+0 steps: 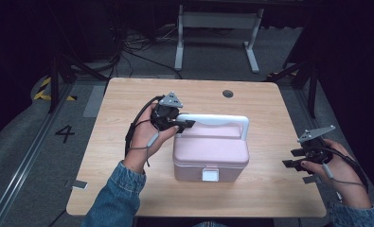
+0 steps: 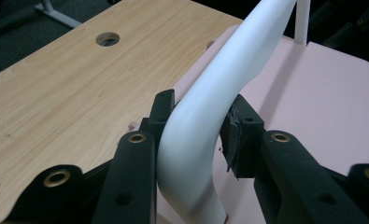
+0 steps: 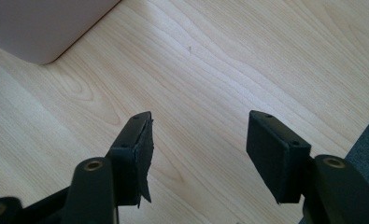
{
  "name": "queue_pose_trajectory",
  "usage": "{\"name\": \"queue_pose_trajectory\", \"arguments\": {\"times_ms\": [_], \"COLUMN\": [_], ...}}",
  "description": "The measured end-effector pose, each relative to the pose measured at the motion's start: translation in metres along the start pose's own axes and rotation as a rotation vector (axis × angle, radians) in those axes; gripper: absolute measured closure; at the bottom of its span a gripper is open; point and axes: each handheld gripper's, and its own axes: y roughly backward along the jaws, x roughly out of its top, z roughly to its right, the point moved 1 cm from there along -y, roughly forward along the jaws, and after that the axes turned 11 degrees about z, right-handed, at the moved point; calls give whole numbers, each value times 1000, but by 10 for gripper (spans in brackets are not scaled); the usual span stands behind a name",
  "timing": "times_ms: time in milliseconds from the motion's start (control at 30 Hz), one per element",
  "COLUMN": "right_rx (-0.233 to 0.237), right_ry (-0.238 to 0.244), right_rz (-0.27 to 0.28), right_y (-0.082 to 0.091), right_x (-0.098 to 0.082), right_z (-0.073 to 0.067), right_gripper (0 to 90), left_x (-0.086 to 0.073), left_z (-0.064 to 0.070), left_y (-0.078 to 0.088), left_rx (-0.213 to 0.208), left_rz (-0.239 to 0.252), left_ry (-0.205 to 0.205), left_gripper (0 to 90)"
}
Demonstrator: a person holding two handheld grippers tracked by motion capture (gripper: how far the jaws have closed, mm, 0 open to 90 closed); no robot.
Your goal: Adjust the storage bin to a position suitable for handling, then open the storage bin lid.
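Bright overhead light on the table [image 1: 128, 189], dark surroundings, soft shadows, close views slightly blurred.

Far end of the white handle [image 2: 229, 84], beyond the left claw view's top edge.

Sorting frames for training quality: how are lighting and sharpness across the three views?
High view: table lit, surroundings nearly black, slightly soft. Left gripper view: white handle bright without glare, box shaded beside it, near jaws blurred. Right gripper view: even light, wood grain sharp.
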Motion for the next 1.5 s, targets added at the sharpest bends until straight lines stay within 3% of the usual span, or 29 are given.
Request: {"name": "queue_pose_trajectory", "arguments": {"times_ms": [200, 300, 500, 633, 767, 1000, 1300, 1500], "right_rx": [4, 36, 53, 54, 47, 73, 159, 234], "right_ry": [3, -4, -3, -8, 6, -2, 3, -20], "right_rz": [7, 28, 41, 49, 88, 152, 236, 304], "right_y": [0, 3, 3, 4, 9, 16, 20, 18], "right_x": [0, 3, 6, 7, 12, 19, 29, 37], "right_z": [1, -3, -6, -7, -11, -19, -30, -37], "right_gripper": [432, 454, 457, 465, 485, 494, 526, 558], "left_x": [8, 13, 23, 26, 28, 30, 33, 34], "left_z": [0, -1, -4, -6, -12, -17, -22, -24], "left_y": [3, 5, 8, 8, 7, 5, 1, 0], "left_rx": [6, 10, 9, 4, 1, 1, 12, 19], "left_rz": [2, 1, -15, -13, -5, 6, 21, 21], "left_ry": [-7, -6, -25, -12, -2, 13, 32, 37], "left_gripper": [682, 682, 682, 681, 677, 676, 691, 691]}}
